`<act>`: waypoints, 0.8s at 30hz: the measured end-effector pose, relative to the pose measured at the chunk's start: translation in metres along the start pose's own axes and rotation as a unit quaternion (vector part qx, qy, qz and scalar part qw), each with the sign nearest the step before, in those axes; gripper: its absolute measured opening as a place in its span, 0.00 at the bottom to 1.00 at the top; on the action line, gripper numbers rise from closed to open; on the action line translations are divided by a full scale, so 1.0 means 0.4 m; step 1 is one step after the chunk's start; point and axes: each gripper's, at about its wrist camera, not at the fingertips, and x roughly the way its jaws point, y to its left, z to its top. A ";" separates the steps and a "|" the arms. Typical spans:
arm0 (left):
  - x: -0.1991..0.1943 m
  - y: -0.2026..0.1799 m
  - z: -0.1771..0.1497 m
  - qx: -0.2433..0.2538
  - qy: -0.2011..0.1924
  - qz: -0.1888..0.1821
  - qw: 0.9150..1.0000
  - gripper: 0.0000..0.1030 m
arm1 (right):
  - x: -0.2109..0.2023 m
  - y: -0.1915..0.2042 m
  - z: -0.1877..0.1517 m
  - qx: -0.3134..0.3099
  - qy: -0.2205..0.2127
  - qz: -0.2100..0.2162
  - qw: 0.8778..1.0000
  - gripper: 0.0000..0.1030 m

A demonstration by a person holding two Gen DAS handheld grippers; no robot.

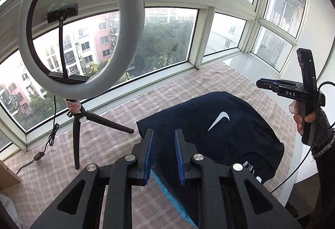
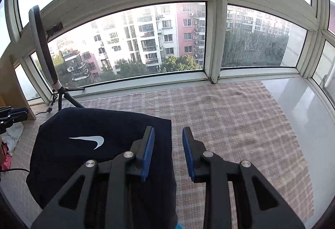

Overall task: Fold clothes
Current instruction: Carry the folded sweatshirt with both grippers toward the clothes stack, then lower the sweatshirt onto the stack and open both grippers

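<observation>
The dark blue shirt [image 2: 100,145] with the white swoosh lies on the pink checked cloth [image 2: 240,124] by the big window [image 2: 129,44]. It already looks folded into a neat, fat bundle, with the swoosh facing up. A bit of light blue [image 1: 161,189] peeks out under its near edge; it may be another piece of clothing, but it is hard to tell.

The left claw [image 1: 164,157] hangs over the shirt's left edge, its blue pads apart and nothing between them. The right claw [image 2: 168,153] is over the shirt's right edge, also let go and empty.

So the folding of this shirt seems mostly done. What may be left is a last tidy fold, or moving it aside. The ring light [image 1: 79,26] stands near, on the left.
</observation>
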 end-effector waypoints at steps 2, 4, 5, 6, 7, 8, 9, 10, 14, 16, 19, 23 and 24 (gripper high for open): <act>0.071 -0.009 0.013 -0.002 0.014 0.007 1.000 0.18 | 0.061 0.026 0.007 0.000 0.019 0.015 1.000 0.27; 0.152 -0.010 0.011 0.002 0.037 0.028 0.999 0.20 | 0.134 0.045 -0.004 -0.012 0.044 0.003 0.999 0.27; 0.193 -0.001 0.003 -0.001 0.054 0.038 0.998 0.20 | 0.169 0.037 -0.015 -0.010 0.060 -0.006 0.998 0.27; 0.225 0.012 -0.007 -0.010 0.070 0.042 0.997 0.22 | 0.204 0.024 -0.028 -0.007 0.077 -0.015 0.997 0.27; 0.223 0.016 -0.013 -0.012 0.072 0.043 0.996 0.22 | 0.238 0.012 -0.040 -0.003 0.093 -0.025 0.995 0.27; 0.201 0.014 -0.014 -0.009 0.066 0.045 0.997 0.22 | 0.272 -0.001 -0.053 0.001 0.110 -0.034 0.993 0.27; 0.178 0.012 -0.015 -0.005 0.059 0.046 0.997 0.22 | 0.267 -0.017 -0.057 0.018 0.110 -0.034 0.993 0.27; 0.155 0.010 -0.016 -0.002 0.053 0.048 0.997 0.22 | 0.251 -0.034 -0.059 0.039 0.106 -0.031 0.993 0.27; 0.007 -0.025 -0.050 0.017 0.020 0.015 1.000 0.20 | 0.074 -0.021 -0.069 0.030 0.051 -0.036 0.998 0.29; -0.054 -0.052 -0.088 0.021 0.013 -0.018 1.000 0.21 | -0.007 0.008 -0.108 0.015 0.037 -0.024 0.999 0.29; -0.069 -0.094 -0.161 0.026 0.032 -0.055 0.998 0.22 | -0.073 0.047 -0.192 0.006 0.030 -0.012 0.999 0.38; -0.035 -0.120 -0.256 0.037 0.073 -0.050 0.995 0.21 | -0.070 0.045 -0.327 0.043 0.075 0.001 0.996 0.38; -0.033 -0.121 -0.277 0.038 0.080 -0.045 0.995 0.21 | -0.073 0.042 -0.361 0.049 0.083 -0.003 0.995 0.38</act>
